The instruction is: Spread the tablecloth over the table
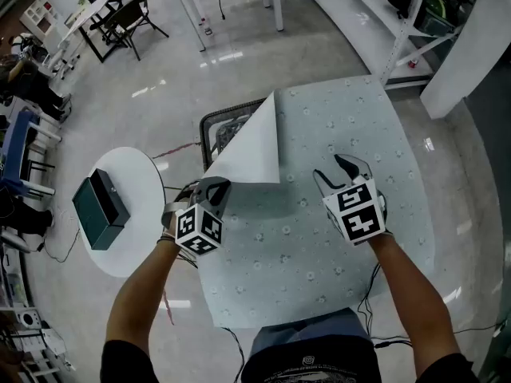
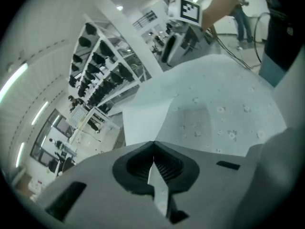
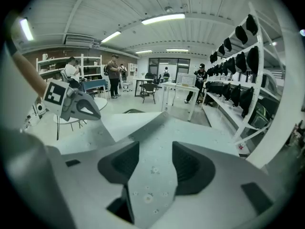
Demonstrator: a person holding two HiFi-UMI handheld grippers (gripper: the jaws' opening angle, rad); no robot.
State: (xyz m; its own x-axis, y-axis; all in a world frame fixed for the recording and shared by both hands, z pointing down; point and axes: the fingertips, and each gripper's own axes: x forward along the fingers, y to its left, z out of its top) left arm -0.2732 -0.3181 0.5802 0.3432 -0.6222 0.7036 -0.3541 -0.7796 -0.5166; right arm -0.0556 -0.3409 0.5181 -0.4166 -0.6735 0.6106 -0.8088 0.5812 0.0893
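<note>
Tablecloth [image 1: 343, 134]: draped over the table, its far-left corner [image 1: 251, 150] folded back, pale underside up; your left gripper [image 1: 211, 188]: jaws together, pinching the cloth's thin edge beside that fold; your right gripper [image 1: 334, 169]: jaws apart, empty, above the cloth's middle. Risks: a hard pull may slip the edge from the pinch; with nothing pinning it, the whole sheet may drag off-centre.
</note>
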